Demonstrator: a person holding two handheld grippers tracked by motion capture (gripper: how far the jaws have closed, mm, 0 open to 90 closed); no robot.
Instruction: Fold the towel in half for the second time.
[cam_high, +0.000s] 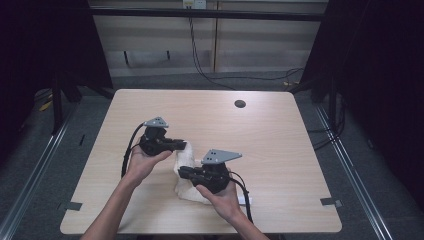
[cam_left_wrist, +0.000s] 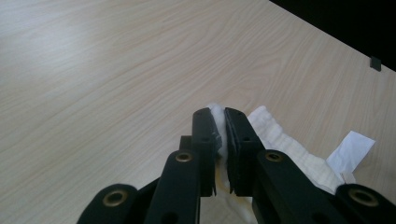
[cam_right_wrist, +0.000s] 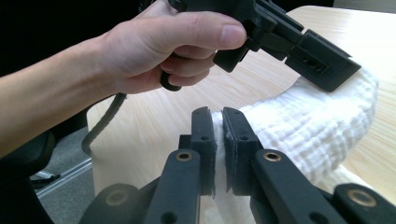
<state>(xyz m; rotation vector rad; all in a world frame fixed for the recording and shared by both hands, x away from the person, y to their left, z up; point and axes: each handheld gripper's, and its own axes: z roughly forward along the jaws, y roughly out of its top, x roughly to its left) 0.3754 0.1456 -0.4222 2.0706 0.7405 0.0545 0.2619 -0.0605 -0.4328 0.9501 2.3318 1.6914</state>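
Note:
A white woven cloth (cam_high: 186, 184) lies bunched near the front middle of the wooden table (cam_high: 260, 140), with both grippers gripping it. My left gripper (cam_high: 183, 145) is shut on one edge of the cloth (cam_left_wrist: 280, 140), which shows pinched between its jaws. My right gripper (cam_high: 181, 171) is shut on another edge of the cloth (cam_right_wrist: 308, 126), close to the left one. In the right gripper view the left hand (cam_right_wrist: 159, 51) holds the left gripper (cam_right_wrist: 345, 77) above the lifted fold. A white label (cam_left_wrist: 350, 149) sticks out from the cloth.
A round dark hole (cam_high: 240, 104) sits near the table's far edge. Bare tabletop (cam_left_wrist: 116, 70) spreads to the left, right and far side of the cloth. Cables (cam_high: 200, 55) run over the floor behind the table.

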